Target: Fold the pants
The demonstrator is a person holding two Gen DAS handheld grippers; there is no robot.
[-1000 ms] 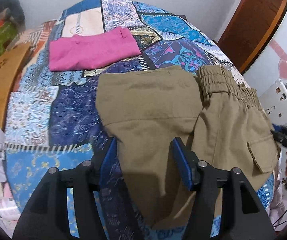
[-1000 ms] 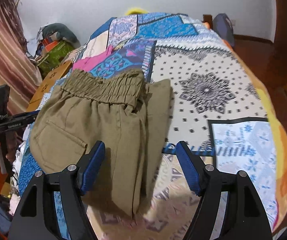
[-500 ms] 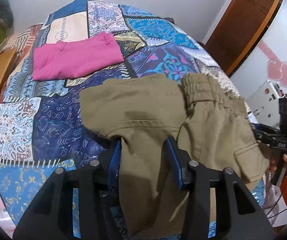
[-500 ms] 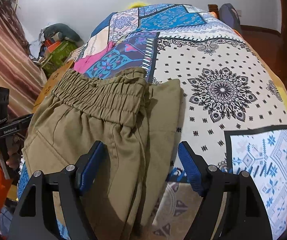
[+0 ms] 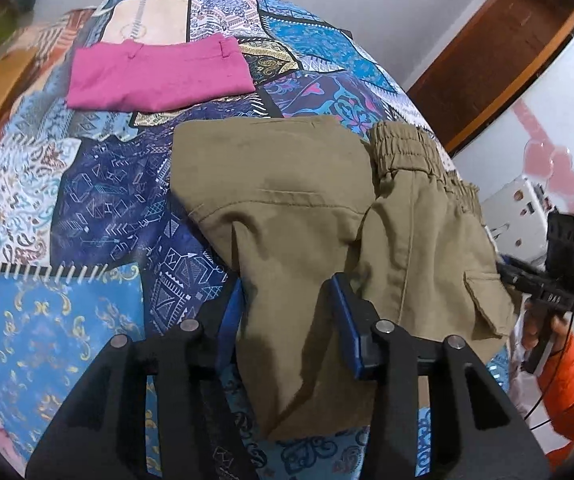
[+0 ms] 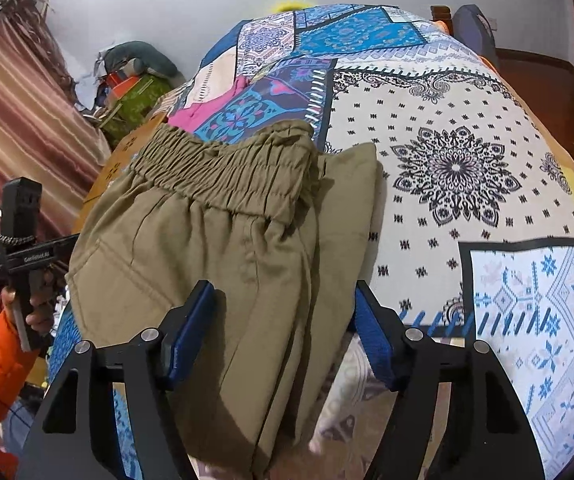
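My left claw [image 5: 287, 320] and right claw [image 6: 283, 328] both gape apart, straddling khaki pants [image 5: 287, 200] on bed [image 6: 467, 160], lined up to pinch next fold.

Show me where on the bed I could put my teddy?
Free: the white mandala patch right of the khaki pants, and the blue patches between the pants and the folded pink pants. Crowded: the near edge, where both tongs straddle the khaki pants.

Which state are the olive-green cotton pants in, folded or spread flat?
Folded: the olive-green cotton pants lie doubled on the patchwork bedspread, legs turned up beside the elastic waistband, with stacked layered edges.
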